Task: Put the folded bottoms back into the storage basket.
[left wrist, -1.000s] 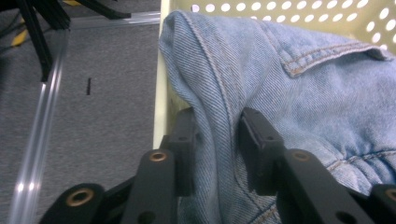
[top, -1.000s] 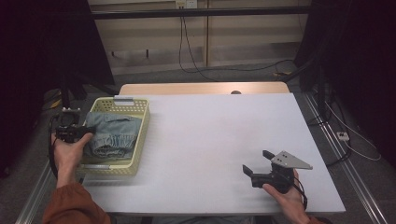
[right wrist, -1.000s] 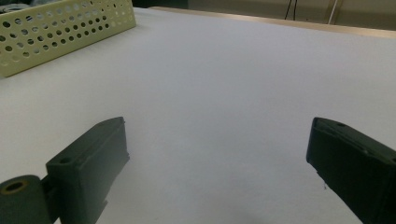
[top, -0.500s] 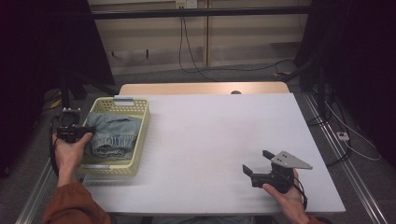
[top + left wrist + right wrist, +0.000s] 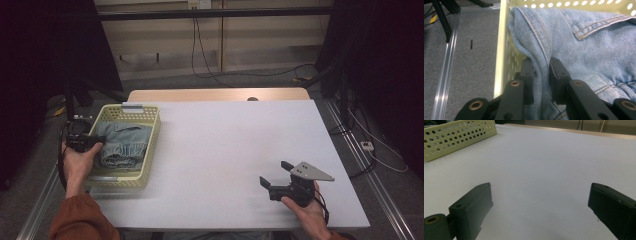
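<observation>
Your left gripper [image 5: 541, 72] has its two black jaws pinched tight on a fold of the light-blue denim garment [image 5: 584, 50], right beside the inner wall of the pale-yellow perforated plastic basket [image 5: 504, 50]. The left gripper view makes this plain: a ridge of cloth with a stitched seam runs up between the pads, and the jaws have just been closing on it. That view also gives you the grey floor and an aluminium rail to the side of the basket.

From the high view, the same grip is far harder to read. There your left gripper [image 5: 82, 141] sits at the basket's [image 5: 150, 145] left rim, your hand [image 5: 77, 162] partly covering it, and the denim [image 5: 122, 145] lies crumpled inside the basket, which stands at the left end of the white table [image 5: 225, 140].

Your right gripper [image 5: 275, 180] rests low over the table's near right part, well apart from the basket, in your right hand [image 5: 307, 210], with a grey three-cornered plate on top. The right gripper view shows what the high view cannot: its jaws stand wide apart with bare white tabletop [image 5: 544, 170] between them, gripping nothing, and a corner of the yellow basket [image 5: 456, 137] far off.
</observation>
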`<state>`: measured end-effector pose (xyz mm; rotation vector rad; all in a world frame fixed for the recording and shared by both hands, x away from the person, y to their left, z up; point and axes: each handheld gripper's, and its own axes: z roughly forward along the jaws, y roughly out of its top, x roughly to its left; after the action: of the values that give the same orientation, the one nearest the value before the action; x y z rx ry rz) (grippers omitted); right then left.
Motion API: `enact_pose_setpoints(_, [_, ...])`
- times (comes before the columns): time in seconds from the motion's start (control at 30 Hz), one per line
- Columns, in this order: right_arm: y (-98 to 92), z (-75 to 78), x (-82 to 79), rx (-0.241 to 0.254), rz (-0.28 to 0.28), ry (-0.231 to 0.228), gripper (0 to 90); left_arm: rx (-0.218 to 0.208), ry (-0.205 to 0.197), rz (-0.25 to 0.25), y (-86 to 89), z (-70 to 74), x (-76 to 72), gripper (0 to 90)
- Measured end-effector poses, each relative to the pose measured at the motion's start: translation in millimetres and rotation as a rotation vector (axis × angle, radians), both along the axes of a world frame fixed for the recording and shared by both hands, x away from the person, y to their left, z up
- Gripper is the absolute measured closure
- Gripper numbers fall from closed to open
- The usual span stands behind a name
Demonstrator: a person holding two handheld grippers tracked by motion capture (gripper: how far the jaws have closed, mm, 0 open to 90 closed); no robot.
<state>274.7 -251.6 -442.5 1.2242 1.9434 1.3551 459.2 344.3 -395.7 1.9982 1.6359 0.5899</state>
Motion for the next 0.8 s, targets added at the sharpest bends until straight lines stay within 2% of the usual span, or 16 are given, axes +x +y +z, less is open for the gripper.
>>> enact_pose_setpoints(0.13, [-0.1, 0.0, -0.2, -0.003, 0.002, -0.002, 5.3, 0.009, 0.019, -0.013, -0.8, -1.2, 1.4, 74.3])
enact_pose_setpoints(0.33, [-0.2, 0.2, -0.3, -0.002, 0.001, -0.001, 5.3, 0.008, 0.015, -0.001, -2.1, -3.6, 2.9, 74.3])
enact_pose_setpoints(0.43, [0.2, 0.1, -0.2, -0.003, 0.002, -0.003, 5.3, -0.008, 0.031, 0.0, -1.7, -3.9, 3.5, 74.3])
enact_pose_setpoints(0.53, [-0.2, 0.1, -0.1, -0.003, 0.001, -0.002, 5.3, 0.002, 0.022, 0.002, -3.2, -5.7, 4.4, 74.3])
enact_pose_setpoints(0.63, [0.1, 0.1, -0.1, -0.002, 0.002, -0.003, 5.4, 0.023, 0.032, -0.01, -4.1, -6.6, 5.4, 74.4])
enact_pose_setpoints(0.8, [0.0, 0.0, -0.1, -0.003, 0.003, -0.003, 5.4, 0.034, 0.033, -0.017, -6.5, -9.0, 6.7, 74.1])
